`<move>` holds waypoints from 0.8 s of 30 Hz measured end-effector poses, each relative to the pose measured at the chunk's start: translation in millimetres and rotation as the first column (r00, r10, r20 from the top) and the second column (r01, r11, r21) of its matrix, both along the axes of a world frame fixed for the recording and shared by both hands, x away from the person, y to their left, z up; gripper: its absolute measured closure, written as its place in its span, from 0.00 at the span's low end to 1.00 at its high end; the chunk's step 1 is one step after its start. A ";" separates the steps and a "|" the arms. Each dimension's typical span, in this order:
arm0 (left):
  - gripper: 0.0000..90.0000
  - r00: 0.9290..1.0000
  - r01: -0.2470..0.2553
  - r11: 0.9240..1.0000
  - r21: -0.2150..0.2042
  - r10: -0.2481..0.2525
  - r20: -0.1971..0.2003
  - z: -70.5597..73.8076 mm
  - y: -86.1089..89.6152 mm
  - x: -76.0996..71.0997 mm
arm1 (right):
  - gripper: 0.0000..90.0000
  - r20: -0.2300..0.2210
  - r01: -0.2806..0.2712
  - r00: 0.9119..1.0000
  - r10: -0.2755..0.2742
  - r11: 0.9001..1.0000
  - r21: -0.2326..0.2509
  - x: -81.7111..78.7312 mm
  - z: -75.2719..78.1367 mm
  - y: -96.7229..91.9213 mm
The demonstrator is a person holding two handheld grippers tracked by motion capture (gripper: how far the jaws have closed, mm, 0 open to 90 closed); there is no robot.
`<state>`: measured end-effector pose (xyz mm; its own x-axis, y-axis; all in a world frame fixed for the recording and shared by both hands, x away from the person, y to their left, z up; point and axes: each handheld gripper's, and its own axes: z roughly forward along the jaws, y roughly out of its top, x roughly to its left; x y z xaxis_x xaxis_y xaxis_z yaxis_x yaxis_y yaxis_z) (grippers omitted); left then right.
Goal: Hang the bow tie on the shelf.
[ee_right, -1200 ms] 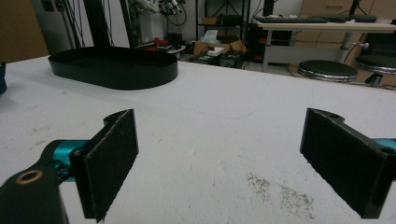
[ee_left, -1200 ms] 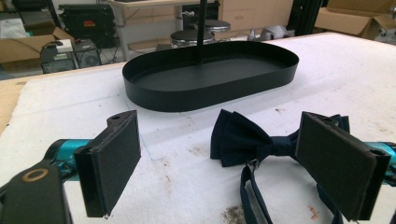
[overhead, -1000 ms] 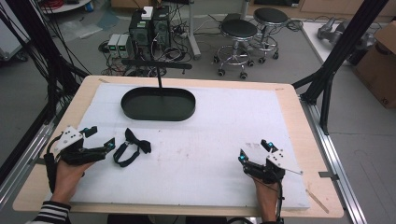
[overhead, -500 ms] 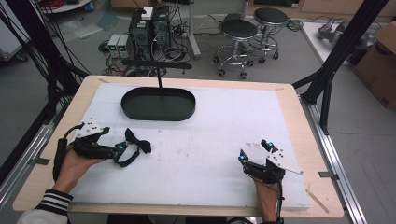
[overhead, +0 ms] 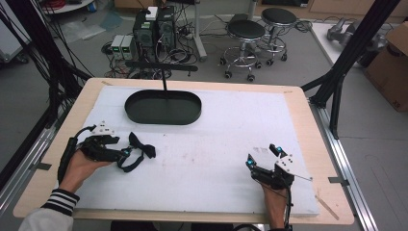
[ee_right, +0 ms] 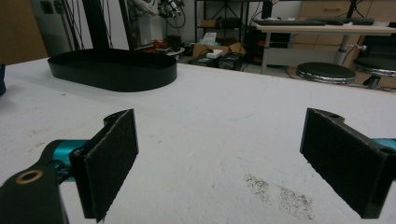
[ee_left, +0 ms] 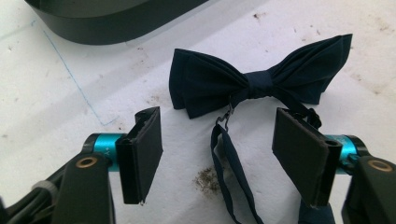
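Left tongs (ee_left: 217, 154) were closing around the bow tie (ee_left: 254, 84) strap, pads not yet touching; right tongs (ee_right: 233, 163) wide, empty. Pickup remained.

Left gripper (overhead: 126, 155) and right gripper (overhead: 262, 157): black bodies with teal collars, brass screws, flat black pads (ee_left: 147, 142), white top plates, black cables; black-and-white striped sleeve (overhead: 60, 199).

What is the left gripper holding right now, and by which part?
Nothing yet. The left gripper has just been closing, but its pads stand clear of the bow tie, whose strap runs between them.
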<state>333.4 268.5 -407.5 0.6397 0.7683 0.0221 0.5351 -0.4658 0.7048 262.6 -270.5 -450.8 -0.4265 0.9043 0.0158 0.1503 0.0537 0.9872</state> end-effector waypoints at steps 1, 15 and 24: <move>0.41 1.000 -0.001 1.000 0.008 0.001 -0.007 -0.1 -1.0 1.4 | 0.12 0.000 0.000 1.000 0.000 1.000 0.002 0.0 0.0 0.0; 0.57 0.996 0.015 0.999 0.043 -0.011 -0.085 -9.0 -6.3 11.5 | 0.12 0.009 0.006 1.000 -0.006 1.000 0.016 -1.3 -0.4 -0.8; 0.67 0.991 0.016 0.999 0.052 -0.009 -0.135 -14.9 -12.2 15.1 | 0.12 0.014 0.012 1.000 -0.012 1.000 0.019 -1.6 -0.5 -1.6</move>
<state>348.5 256.3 -422.3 0.6493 0.7601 -0.0248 0.6175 -0.5079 0.6007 261.0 -272.1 -451.3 -0.4157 0.9091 0.0270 0.1367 0.0332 0.9900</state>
